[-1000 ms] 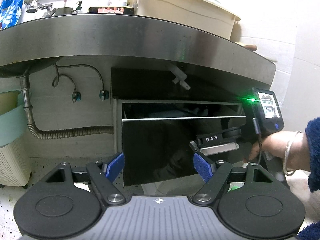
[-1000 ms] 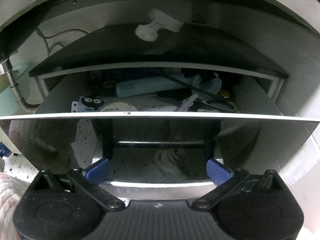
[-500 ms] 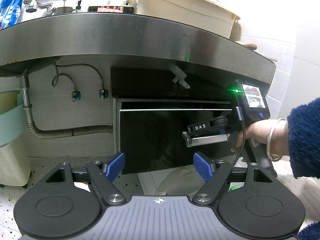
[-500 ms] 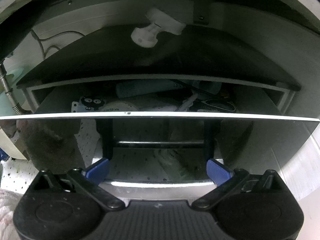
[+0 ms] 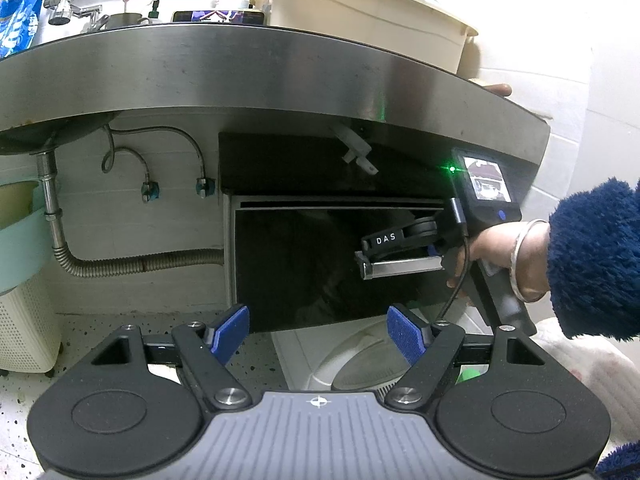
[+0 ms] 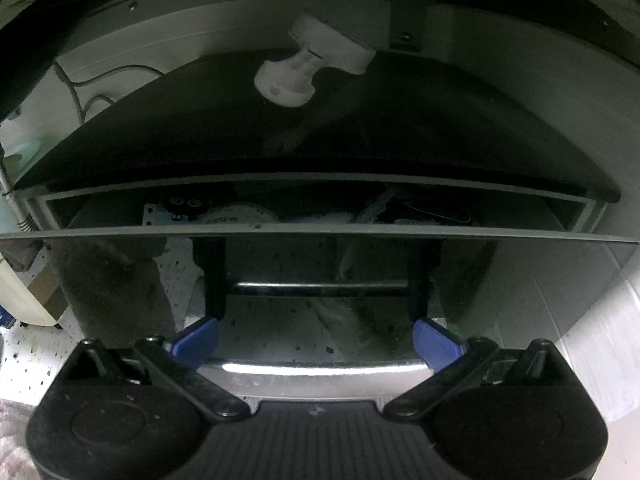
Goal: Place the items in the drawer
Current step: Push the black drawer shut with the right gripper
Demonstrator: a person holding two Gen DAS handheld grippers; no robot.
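The task looks close to its end: the drawer [image 5: 336,264] under the steel counter [image 5: 256,76] is nearly shut, only a thin gap left below the cabinet top, and several items [image 6: 240,216] lie inside. What remains, by my judgement, is the last push home. The right gripper [image 6: 316,338] meets the drawer's glossy black front at its chrome handle [image 6: 316,368], jaws spread and empty. The left gripper [image 5: 318,330] hangs back below the drawer, its 2 fingers also spread, holding nothing.

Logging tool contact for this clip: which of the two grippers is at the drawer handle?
The right gripper: its open fingers straddle the drawer's metal handle. The left gripper hangs open and empty, back from the drawer.
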